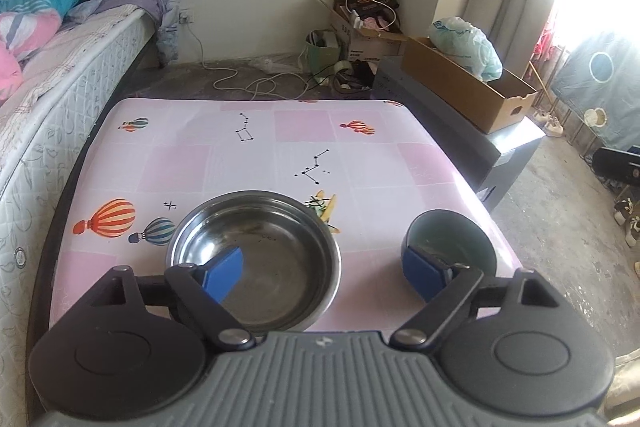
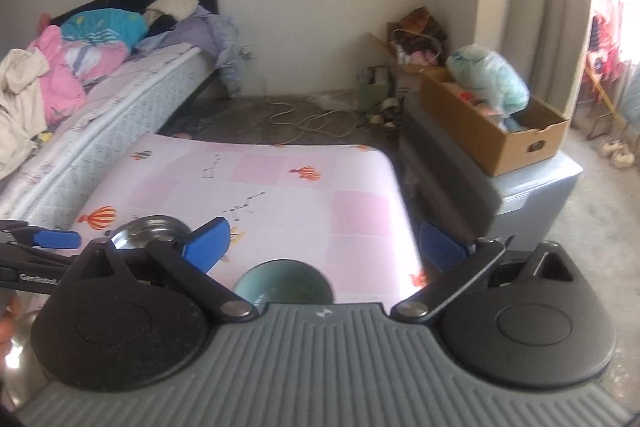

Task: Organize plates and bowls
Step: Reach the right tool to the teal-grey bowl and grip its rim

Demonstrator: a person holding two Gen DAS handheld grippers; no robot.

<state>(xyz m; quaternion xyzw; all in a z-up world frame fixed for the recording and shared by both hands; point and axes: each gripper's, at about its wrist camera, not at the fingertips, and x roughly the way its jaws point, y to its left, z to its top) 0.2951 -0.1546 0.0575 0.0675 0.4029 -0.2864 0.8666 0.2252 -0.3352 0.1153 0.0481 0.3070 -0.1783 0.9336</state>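
There are two bowls on the table. On the left sits one big round shiny metal bowl (image 1: 256,259). On the right sits one small round dark green bowl (image 1: 450,245), well apart from the metal one and near the table's right edge. No plates show.

The left gripper (image 1: 324,271) has its two blue pads spread wide, holding nothing. Its left pad (image 1: 224,273) hangs over the metal bowl, and its right pad (image 1: 424,277) is in front of the green bowl.

The right gripper (image 2: 324,247) is spread wide too, holding nothing, and the green bowl (image 2: 284,285) lies just below it.

The table has a pink checked cloth with balloons and stars (image 1: 248,155). One bed with a heap of blankets (image 1: 40,67) stands on the left. One brown cardboard box (image 1: 472,91) sits on a grey cabinet (image 1: 504,155) on the right. White cables (image 1: 256,83) lie on the floor.
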